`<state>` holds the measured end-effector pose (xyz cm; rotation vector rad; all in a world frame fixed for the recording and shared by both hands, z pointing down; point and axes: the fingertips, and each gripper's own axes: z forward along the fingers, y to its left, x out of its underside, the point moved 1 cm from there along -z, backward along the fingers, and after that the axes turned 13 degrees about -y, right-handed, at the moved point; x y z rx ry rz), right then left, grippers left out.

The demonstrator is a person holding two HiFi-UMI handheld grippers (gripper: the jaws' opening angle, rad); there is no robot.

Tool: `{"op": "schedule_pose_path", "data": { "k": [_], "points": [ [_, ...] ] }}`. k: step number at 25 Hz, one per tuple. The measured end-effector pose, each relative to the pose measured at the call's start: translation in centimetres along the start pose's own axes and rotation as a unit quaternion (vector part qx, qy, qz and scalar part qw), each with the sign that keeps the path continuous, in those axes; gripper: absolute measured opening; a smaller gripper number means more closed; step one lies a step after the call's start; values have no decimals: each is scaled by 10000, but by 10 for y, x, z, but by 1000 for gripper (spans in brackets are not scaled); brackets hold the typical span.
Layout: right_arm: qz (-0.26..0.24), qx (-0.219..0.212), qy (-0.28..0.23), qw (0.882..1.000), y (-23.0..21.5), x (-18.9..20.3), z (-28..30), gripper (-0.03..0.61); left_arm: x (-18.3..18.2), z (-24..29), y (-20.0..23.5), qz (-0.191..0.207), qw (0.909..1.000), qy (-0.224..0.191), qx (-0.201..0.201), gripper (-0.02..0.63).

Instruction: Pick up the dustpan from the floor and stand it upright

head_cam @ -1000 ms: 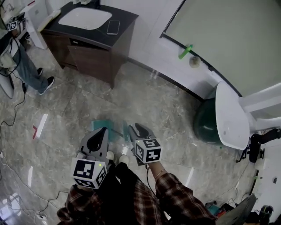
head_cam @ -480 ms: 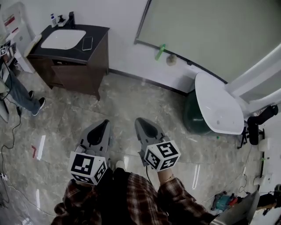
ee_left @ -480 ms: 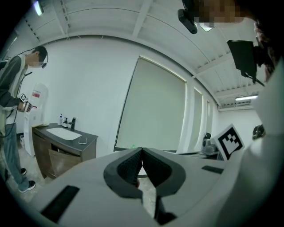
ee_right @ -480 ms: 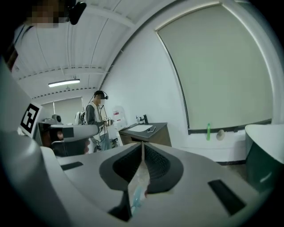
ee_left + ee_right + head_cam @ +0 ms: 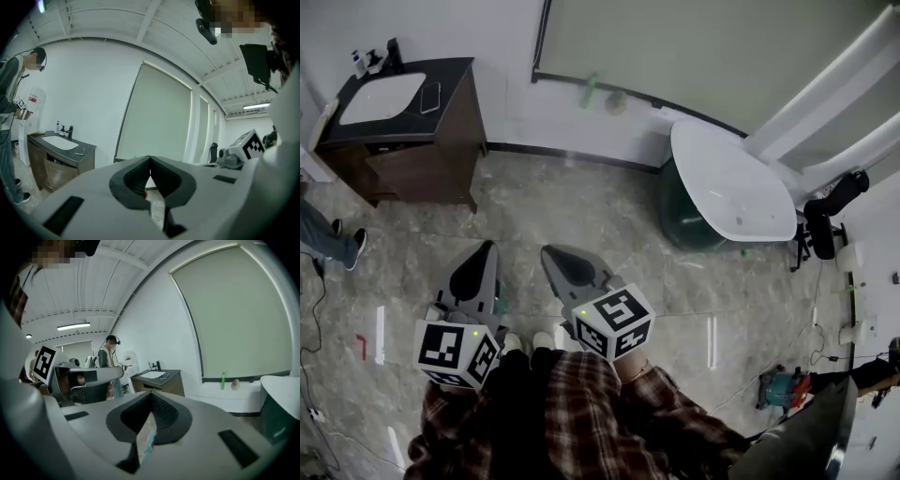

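Observation:
Both grippers are held up well above the marble floor, side by side in front of my body. My left gripper (image 5: 485, 246) points level and its jaws meet at the tip (image 5: 150, 158), with nothing between them. My right gripper (image 5: 548, 251) has just been closing; its jaws now touch (image 5: 151, 393) and hold nothing. Of the teal dustpan (image 5: 495, 303) only a sliver shows beside the left gripper in the head view. Through the slot under the right jaws it appears as a thin pale-blue strip (image 5: 146, 446). How it stands I cannot tell.
A dark vanity with a white sink (image 5: 394, 103) stands at the back left. A green bin under a white lid (image 5: 727, 187) is at the back right. Another person (image 5: 14, 93) stands by the vanity. Cables (image 5: 314, 309) and a red tape mark (image 5: 361, 345) lie on the floor at left.
Both grippers have risen away from the floor. The dustpan, lying in plain sight ahead of them a second ago, is now almost hidden beneath the left gripper. The view has swung right.

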<state>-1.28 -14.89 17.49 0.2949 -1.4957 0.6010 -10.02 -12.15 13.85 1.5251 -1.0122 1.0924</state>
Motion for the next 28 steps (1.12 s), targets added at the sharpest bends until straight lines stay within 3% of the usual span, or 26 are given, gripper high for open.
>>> {"op": "schedule_pose_path", "data": {
  "k": [11, 28],
  "points": [
    [-35, -177, 155, 9997, 12, 2, 8, 11, 6, -4, 2, -126, 9998, 118, 35, 11],
    [21, -17, 176, 9998, -1, 0, 14, 11, 23, 9, 17, -245, 9991, 342, 37, 11]
  ]
}}
